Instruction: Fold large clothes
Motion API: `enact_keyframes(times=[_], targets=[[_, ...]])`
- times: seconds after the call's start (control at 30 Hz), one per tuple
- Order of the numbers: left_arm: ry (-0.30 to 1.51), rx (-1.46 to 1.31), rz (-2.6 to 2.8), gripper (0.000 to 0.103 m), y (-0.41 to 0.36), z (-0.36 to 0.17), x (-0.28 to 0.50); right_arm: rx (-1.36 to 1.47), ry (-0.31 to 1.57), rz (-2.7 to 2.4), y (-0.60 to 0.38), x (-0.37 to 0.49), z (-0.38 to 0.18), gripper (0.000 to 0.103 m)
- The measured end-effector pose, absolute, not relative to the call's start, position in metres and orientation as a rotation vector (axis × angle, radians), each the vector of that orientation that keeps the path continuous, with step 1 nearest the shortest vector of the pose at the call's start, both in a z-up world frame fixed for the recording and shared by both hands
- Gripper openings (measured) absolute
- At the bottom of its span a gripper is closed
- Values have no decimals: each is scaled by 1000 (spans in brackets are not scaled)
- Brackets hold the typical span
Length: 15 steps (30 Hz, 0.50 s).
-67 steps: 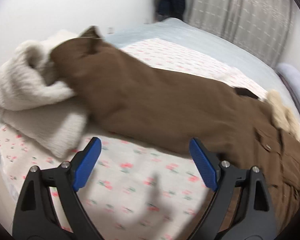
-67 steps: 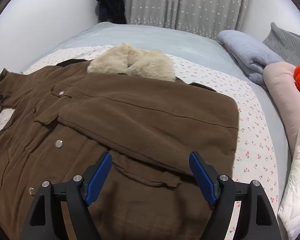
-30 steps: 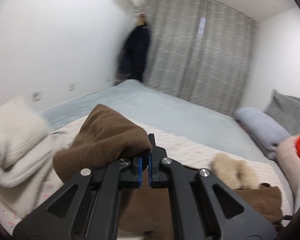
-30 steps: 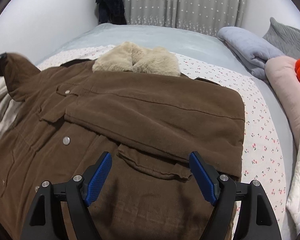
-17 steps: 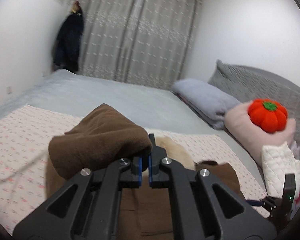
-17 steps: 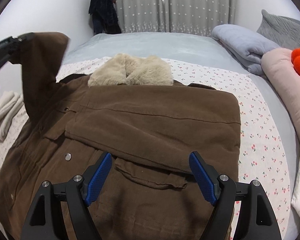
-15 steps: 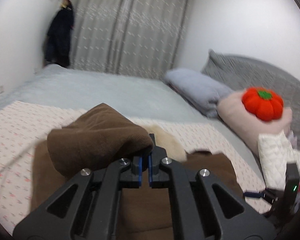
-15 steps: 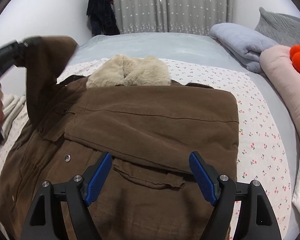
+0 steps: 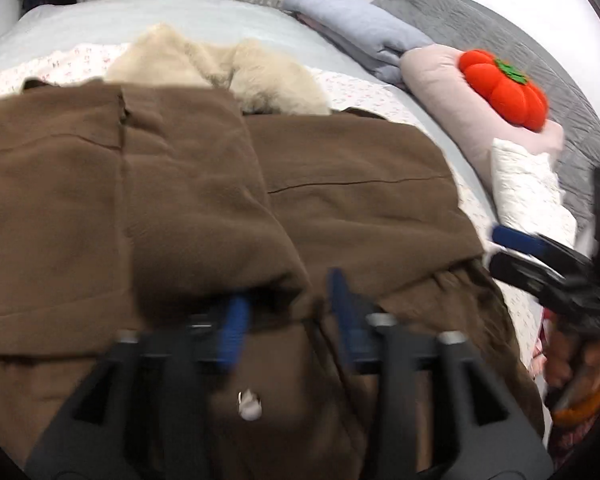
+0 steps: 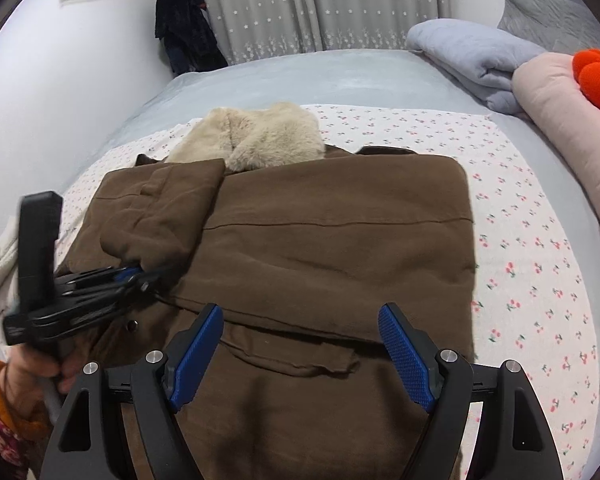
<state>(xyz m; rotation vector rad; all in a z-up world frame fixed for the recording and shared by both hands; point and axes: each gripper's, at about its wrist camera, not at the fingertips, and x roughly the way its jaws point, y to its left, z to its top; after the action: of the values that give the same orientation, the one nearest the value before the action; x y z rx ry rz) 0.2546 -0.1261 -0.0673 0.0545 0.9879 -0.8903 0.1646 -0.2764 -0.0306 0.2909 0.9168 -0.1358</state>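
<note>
The brown coat [image 10: 320,248] lies on the bed [image 10: 300,76], both sleeves folded in; the left gripper [image 9: 288,316] has its jaws parted beside the sleeve cuff [image 10: 140,248], the right gripper [image 10: 300,352] hovers wide open, and that loosely laid sleeve could slide off.

Lighting is even, soft, indoor. My left gripper [image 9: 284,320] view is motion-blurred; my right view is sharp. Fisheye curvature and dark vignetting affect all edges.
</note>
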Motion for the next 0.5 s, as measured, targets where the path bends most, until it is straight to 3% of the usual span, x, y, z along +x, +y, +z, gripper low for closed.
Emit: enact_keyframes(times=[0.27, 0.5], targets=[[777, 293, -757, 67, -50, -21, 245, 191, 908, -52, -219, 208, -20, 82], [870, 250, -500, 67, 13, -50, 315, -35, 922, 69, -121, 262, -27, 82]])
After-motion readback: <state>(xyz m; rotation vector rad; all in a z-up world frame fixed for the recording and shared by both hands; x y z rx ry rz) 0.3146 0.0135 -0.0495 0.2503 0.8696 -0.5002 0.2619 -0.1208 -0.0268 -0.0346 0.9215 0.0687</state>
